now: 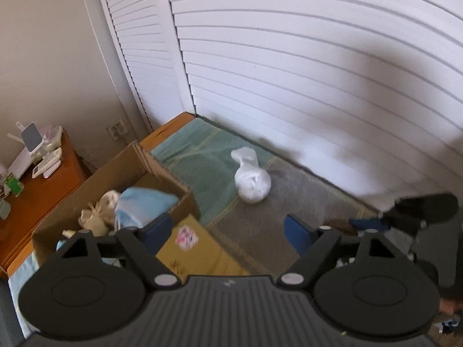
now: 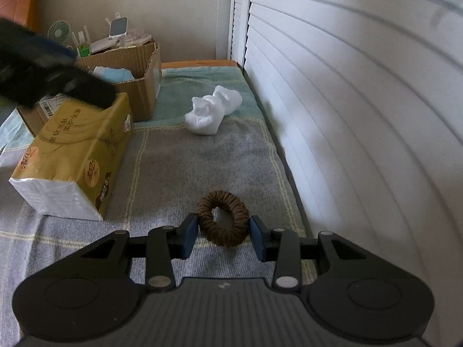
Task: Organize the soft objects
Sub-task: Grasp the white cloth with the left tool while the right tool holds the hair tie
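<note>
My right gripper [image 2: 223,237] is shut on a brown scrunchie [image 2: 222,219], one blue pad pressing on each side of it, just above the grey towel [image 2: 179,167]. A white rolled sock bundle [image 2: 212,110] lies farther ahead on the towel, also seen as a white sock bundle [image 1: 251,179] in the left wrist view. My left gripper [image 1: 227,231] is open with nothing between its fingers, hovering over the near corner of a cardboard box [image 1: 173,185]. The box holds a light blue cloth [image 1: 144,202] and a cream soft item [image 1: 98,211].
A yellow tissue pack [image 2: 78,156] lies left of the scrunchie, in front of the cardboard box [image 2: 139,66]. White slatted doors [image 2: 347,115] run along the right edge of the towel. An orange wooden side table [image 1: 37,199] with small gadgets stands at the left.
</note>
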Tool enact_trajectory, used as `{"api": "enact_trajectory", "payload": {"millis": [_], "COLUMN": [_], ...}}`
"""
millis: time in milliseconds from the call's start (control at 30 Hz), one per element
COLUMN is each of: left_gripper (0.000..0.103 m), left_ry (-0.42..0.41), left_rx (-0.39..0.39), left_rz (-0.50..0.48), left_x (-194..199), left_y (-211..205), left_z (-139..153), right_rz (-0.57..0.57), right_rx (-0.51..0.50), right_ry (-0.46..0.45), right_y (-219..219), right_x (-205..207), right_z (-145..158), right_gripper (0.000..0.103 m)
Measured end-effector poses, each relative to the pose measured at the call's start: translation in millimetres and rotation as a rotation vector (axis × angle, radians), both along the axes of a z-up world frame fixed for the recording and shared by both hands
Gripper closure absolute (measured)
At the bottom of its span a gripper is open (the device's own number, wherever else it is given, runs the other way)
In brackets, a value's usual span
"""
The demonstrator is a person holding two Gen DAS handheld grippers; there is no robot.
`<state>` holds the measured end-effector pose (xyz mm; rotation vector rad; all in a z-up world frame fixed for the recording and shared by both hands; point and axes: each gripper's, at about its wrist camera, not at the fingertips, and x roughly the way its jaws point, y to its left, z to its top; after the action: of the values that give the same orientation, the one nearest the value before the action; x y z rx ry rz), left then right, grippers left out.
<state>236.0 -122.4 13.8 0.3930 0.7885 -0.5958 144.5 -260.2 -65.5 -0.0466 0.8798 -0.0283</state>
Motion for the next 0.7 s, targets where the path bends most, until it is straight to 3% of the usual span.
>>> {"api": "enact_trajectory", "payload": {"millis": [200, 400, 700], "left_gripper": [0.028, 0.033, 0.038], "left_ry": [0.046, 0.085, 0.151], "left_rx": [-0.014, -0.015, 0.031], "left_rz": [-0.008, -0.021, 0.002], "left_x": [24.6, 46.1, 83.5], "left_y": [-23.2, -48.3, -80.6], "left_z": [-5.6, -15.0, -42.6], "right_rz": [0.002, 0.009, 0.011], "right_rx": [0.002, 0.015, 0.029], "right_ry": [-0.008, -0.016, -0.030], "right_y": [-0.5, -0.4, -2.1], "right_x": [-0.7, -3.4, -10.9], "right_z": [-2.5, -5.4, -5.6], "right_gripper": [0.054, 0.031, 0.029]}}
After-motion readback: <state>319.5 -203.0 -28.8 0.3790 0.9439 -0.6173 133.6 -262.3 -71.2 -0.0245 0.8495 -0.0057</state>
